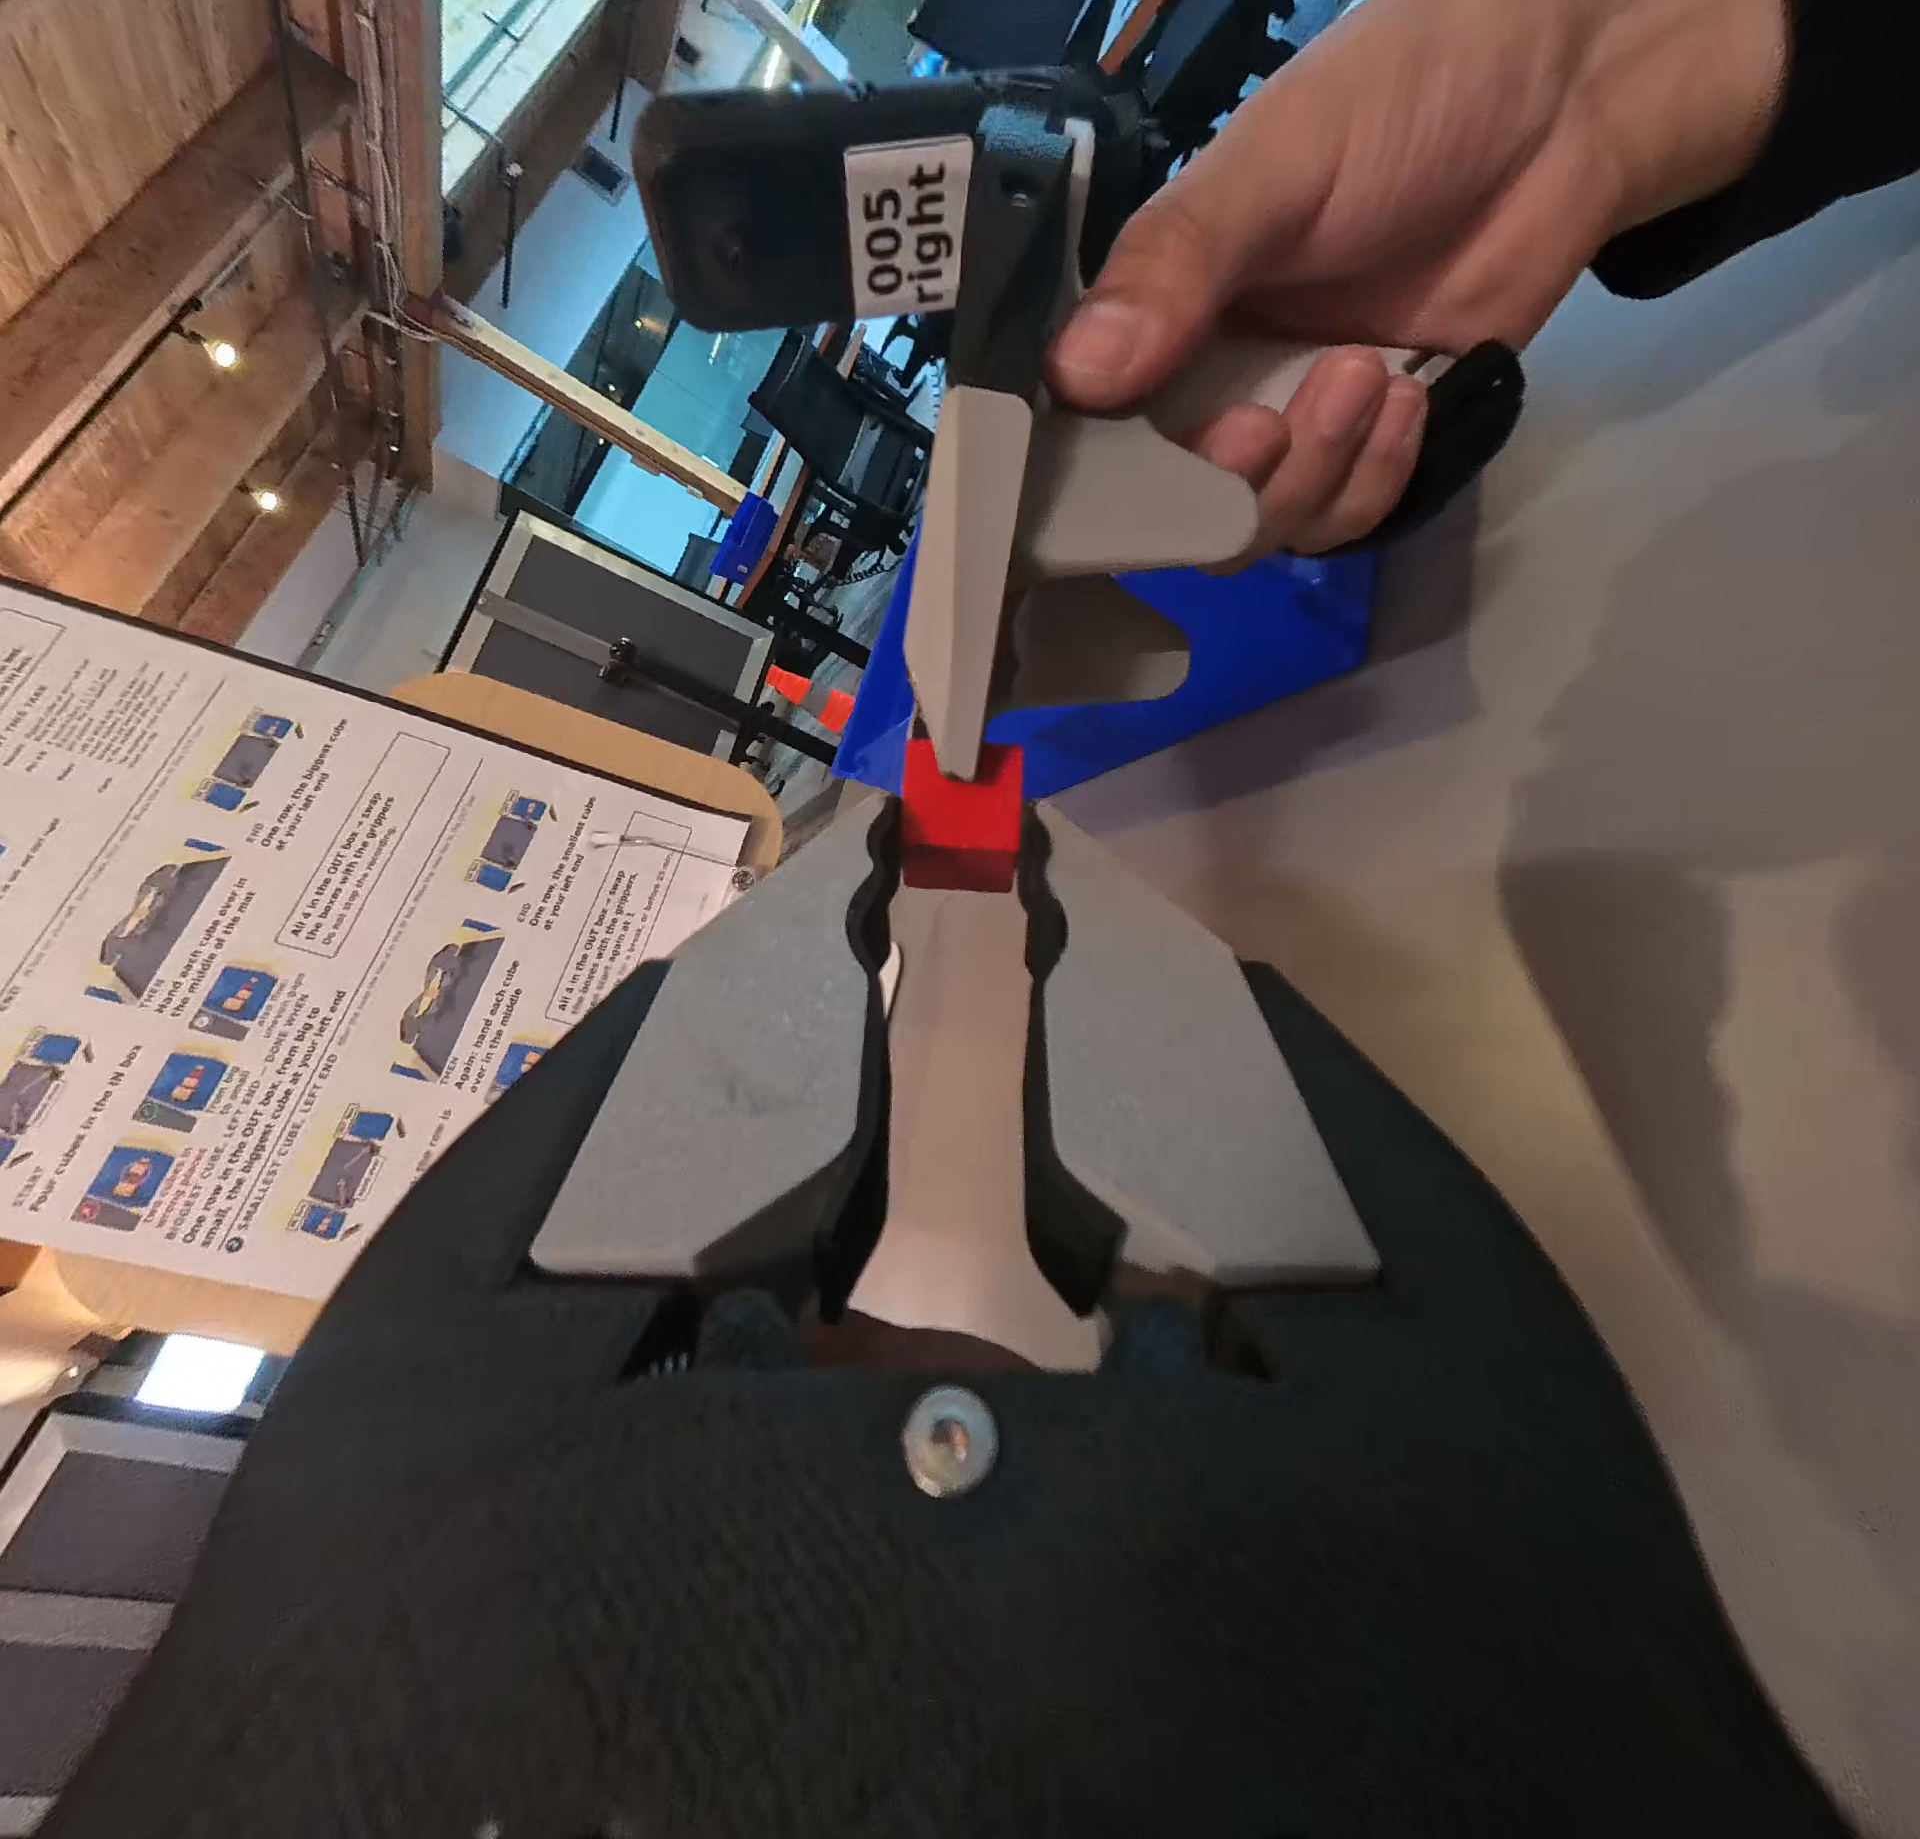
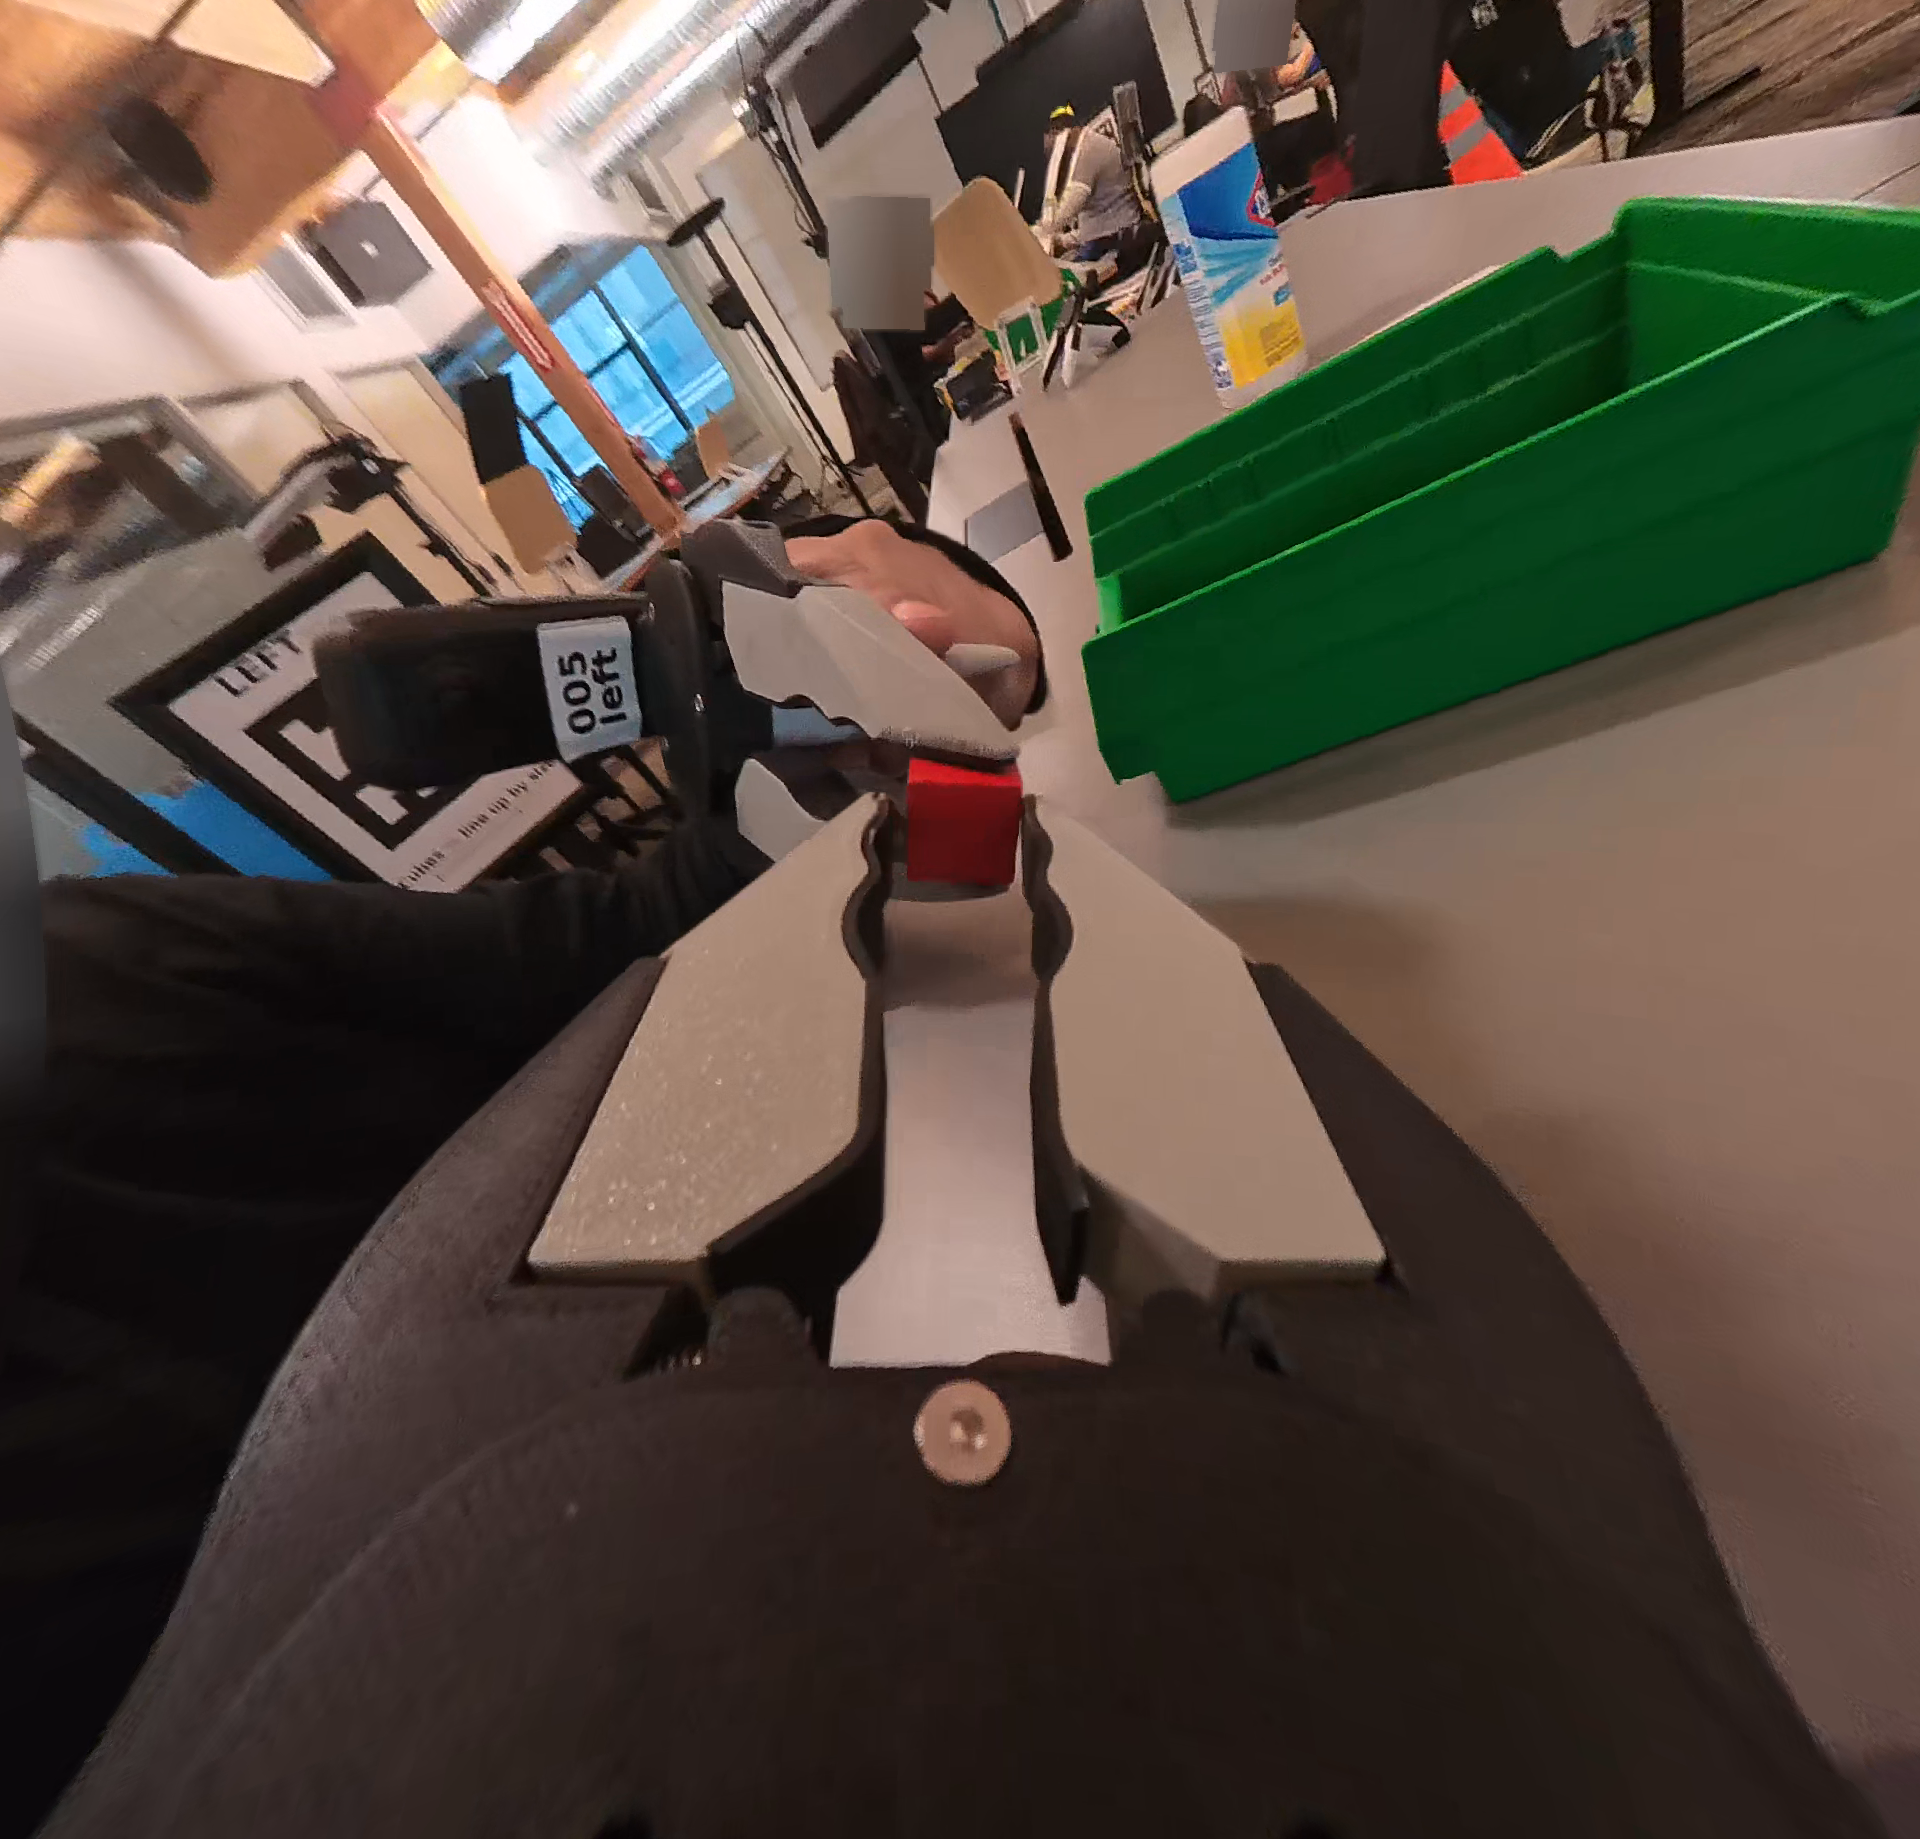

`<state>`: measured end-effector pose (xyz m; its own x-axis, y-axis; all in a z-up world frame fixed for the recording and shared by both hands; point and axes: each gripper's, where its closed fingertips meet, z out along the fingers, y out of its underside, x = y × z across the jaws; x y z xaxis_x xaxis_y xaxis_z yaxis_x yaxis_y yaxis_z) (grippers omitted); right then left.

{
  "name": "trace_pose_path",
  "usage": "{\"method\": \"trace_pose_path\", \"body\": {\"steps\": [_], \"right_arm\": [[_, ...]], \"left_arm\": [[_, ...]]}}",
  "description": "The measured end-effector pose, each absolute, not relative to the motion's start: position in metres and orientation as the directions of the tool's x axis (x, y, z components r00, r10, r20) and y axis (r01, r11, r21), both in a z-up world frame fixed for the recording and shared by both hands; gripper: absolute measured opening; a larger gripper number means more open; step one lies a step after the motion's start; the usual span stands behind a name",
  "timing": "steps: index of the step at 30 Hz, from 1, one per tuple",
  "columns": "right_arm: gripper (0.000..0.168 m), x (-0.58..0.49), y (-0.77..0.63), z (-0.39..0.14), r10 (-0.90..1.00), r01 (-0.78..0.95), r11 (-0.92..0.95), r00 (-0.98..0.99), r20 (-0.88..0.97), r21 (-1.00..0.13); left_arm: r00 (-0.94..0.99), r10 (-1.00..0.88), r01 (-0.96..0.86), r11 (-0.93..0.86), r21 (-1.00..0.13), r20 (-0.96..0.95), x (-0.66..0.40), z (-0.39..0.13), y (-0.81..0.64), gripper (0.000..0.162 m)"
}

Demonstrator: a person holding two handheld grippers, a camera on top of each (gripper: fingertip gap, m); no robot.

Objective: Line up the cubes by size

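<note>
A small red cube (image 1: 956, 839) is held in the air between both grippers. In the left wrist view it sits between the fingertips of my left gripper (image 1: 961, 844), jaws closed on its sides. A finger (image 1: 966, 646) of the right gripper comes down onto its top; a hand holds that gripper. In the right wrist view the cube (image 2: 961, 823) sits between the fingertips of my right gripper (image 2: 956, 833), and a finger (image 2: 883, 667) of the left gripper lies across its top. No other cubes are in view.
A blue bin (image 1: 1247, 667) lies on the grey table just behind the cube. A green bin (image 2: 1455, 594) stands on the table (image 2: 1558, 958) to the right, with a wipes canister (image 2: 1231, 262) behind it. A printed instruction sheet (image 1: 312, 958) stands at the left.
</note>
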<state>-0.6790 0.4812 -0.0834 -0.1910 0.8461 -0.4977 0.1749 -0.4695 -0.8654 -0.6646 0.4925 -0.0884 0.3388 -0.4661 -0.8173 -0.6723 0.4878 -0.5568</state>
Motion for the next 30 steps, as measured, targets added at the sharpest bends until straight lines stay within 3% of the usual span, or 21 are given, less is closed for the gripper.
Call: {"method": "trace_pose_path", "body": {"steps": [12,14,17,19,23,30], "right_arm": [[0.018,-0.653,0.495,-0.085,0.89,0.198,-0.413,-0.12,-0.44,-0.889],[0.018,-0.623,0.511,-0.081,0.936,0.248,-0.325,-0.052,-0.348,-0.913],[0.018,-0.558,0.564,-0.095,0.986,0.474,-0.129,0.151,-0.064,-0.871],[0.019,-0.512,0.602,-0.105,0.969,0.631,-0.056,0.221,0.111,-0.773],[0.018,-0.449,0.646,-0.138,0.947,0.871,0.001,0.157,0.279,-0.491],[0.019,-0.411,0.677,-0.211,0.961,0.997,0.082,-0.081,0.263,0.006]], "left_arm": [[0.391,-0.471,-0.703,0.402,-0.587,-0.791,-0.676,-0.102,0.5,0.019],[0.423,-0.491,-0.697,0.361,-0.62,-0.762,-0.695,-0.099,0.491,0.023],[0.451,-0.532,-0.706,0.279,-0.651,-0.717,-0.738,-0.099,0.474,0.027],[0.465,-0.527,-0.741,0.208,-0.638,-0.712,-0.772,-0.106,0.467,0.034],[0.501,-0.494,-0.796,0.059,-0.603,-0.71,-0.83,-0.128,0.46,0.037],[0.533,-0.487,-0.821,-0.102,-0.561,-0.692,-0.866,-0.166,0.458,0.041]]}}
